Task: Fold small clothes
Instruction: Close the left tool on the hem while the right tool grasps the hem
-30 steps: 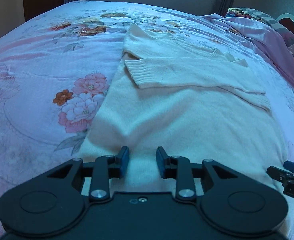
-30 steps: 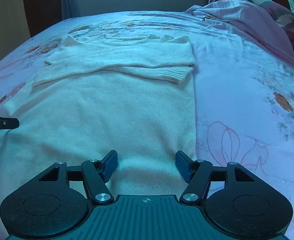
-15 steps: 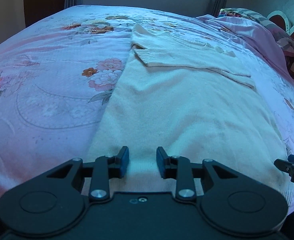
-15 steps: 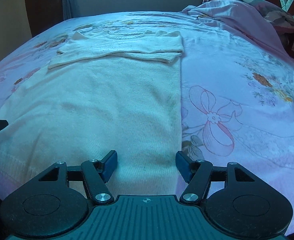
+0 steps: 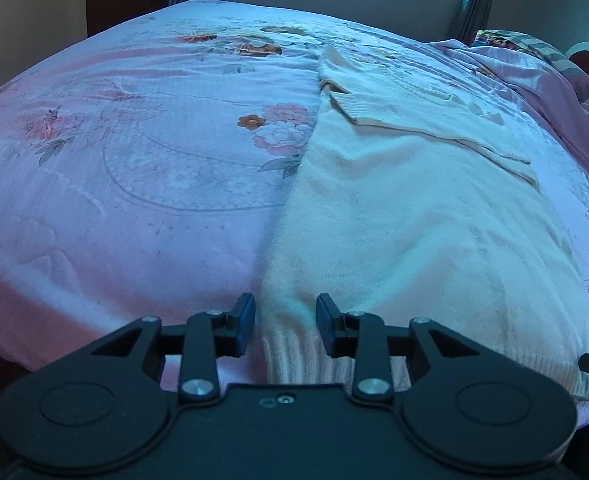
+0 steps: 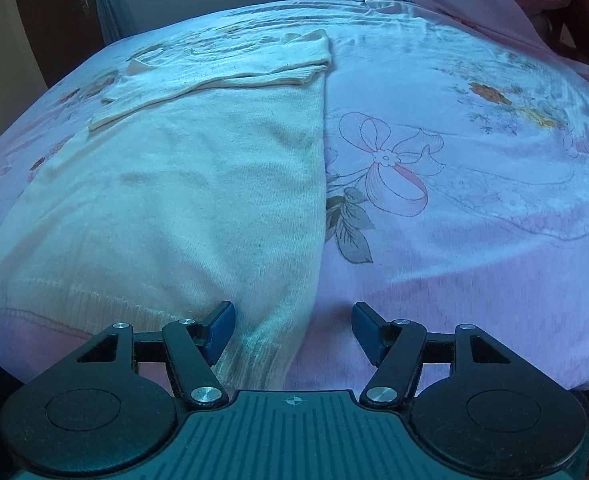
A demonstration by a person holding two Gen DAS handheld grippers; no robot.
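- Your left gripper [image 5: 285, 326] is hanging with its fingers apart, having just been opening a little wider; the sweater's left hem corner is lying between them, but the pads are not pressing on it.
- Your right gripper [image 6: 292, 332] is standing with its fingers wider apart, the right hem corner and side edge sitting just inside the left finger, bare bedsheet [image 6: 474, 240] under the other; nothing is being clamped.
- You are looking at a cream knit sweater [image 5: 406, 216] lying flat on the bedsheet, its ribbed hem [image 6: 106, 308] nearest your fingertips and its neckline far ahead of them.
- Both sleeves are lying folded across the chest, well beyond the fingers.
- Its long axis is running straight away from your fingers, hem to collar, with the neckline pointing toward the far edge of the bed.
- I am judging the knit to be soft, light and limp: it will be drooping and stretching between two holds, not sliding much on the sheet.
- You are best taking hold at the two hem corners, on the thicker ribbing, pinching both layers so the back does not lag behind.
- Lifting evenly with both hands should be keeping the fold line square across the body.
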